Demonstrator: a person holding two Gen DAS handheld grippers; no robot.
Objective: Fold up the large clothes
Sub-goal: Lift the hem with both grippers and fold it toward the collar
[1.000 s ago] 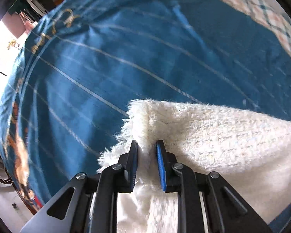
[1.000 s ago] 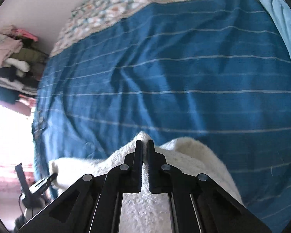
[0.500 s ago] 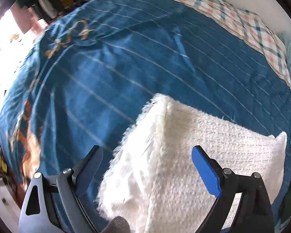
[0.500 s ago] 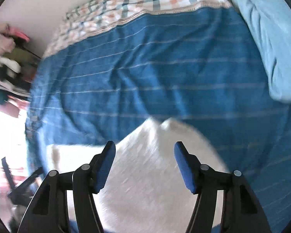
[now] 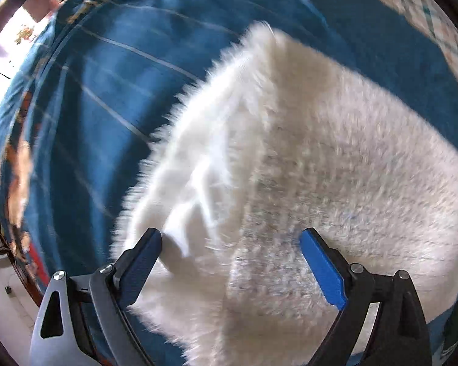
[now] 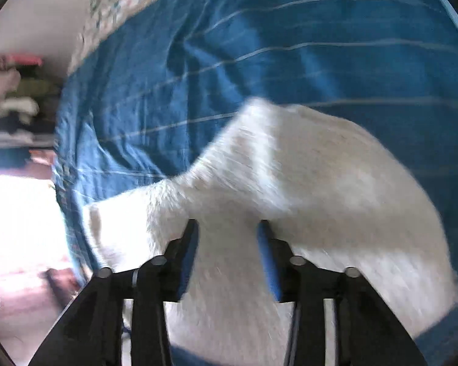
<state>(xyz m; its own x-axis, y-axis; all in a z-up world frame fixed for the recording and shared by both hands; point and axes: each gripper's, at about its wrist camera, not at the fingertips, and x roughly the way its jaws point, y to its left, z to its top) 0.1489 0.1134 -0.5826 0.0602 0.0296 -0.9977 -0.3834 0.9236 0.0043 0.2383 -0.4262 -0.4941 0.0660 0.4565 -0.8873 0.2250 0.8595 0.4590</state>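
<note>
A white fluffy garment (image 5: 320, 158) lies folded on the blue striped bedspread (image 5: 107, 76), its fringed edge toward the left. My left gripper (image 5: 231, 238) hangs over it pointing down, jaws wide and closing a little, and the pads touch no cloth. In the right wrist view the same white garment (image 6: 320, 183) fills the lower middle, with one corner raised. Above it my right gripper (image 6: 227, 227) has its jaws half apart and closing. Cloth shows between the blue pads, but they do not press on it.
A checked sheet (image 5: 436, 21) runs along the far side of the bed. Piled clothes (image 6: 18, 103) sit beyond the bed's left side. The bed edge and bright floor (image 6: 21, 228) lie at the left. A light blue cover (image 6: 455, 21) borders the right.
Both grippers were shut on the white garment, then let go and opened. The garment now lies on the bedspread. Both grippers have since moved in over it, and the right jaws have narrowed.
</note>
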